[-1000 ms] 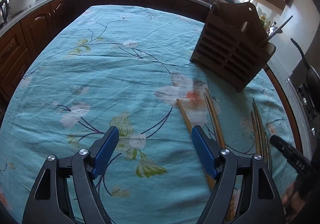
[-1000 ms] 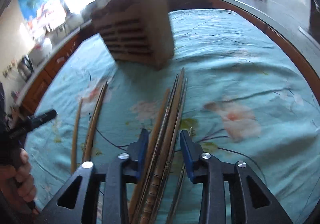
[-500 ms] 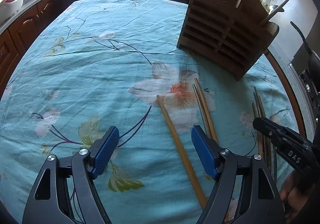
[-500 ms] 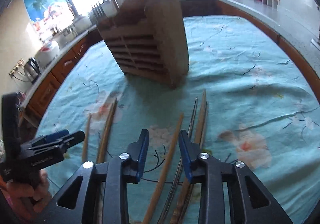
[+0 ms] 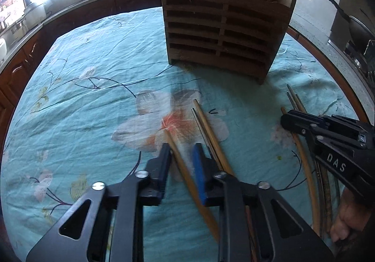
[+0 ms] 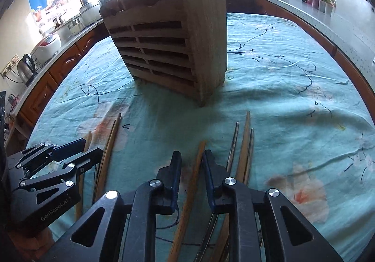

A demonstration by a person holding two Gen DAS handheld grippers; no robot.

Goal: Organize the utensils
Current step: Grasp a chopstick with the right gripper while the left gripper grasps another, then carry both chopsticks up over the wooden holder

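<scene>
Two tools were closing, each around one wooden chopstick lying flat on the surface: the left tool (image 5: 181,156) on its chopstick (image 5: 187,175), the right tool (image 6: 191,162) on its own (image 6: 194,170), probably for the wooden holder (image 6: 168,51) nearby.

Home kitchen: wooden cabinets (image 6: 68,62) under a worktop (image 6: 304,11), kettle (image 6: 25,67) far left, frying pan (image 5: 351,25) far right.

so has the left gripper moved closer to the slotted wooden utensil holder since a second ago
Yes. The left gripper has moved forward toward the slotted wooden utensil holder, which looms larger now, and its jaws are closing around a wooden chopstick.
</scene>
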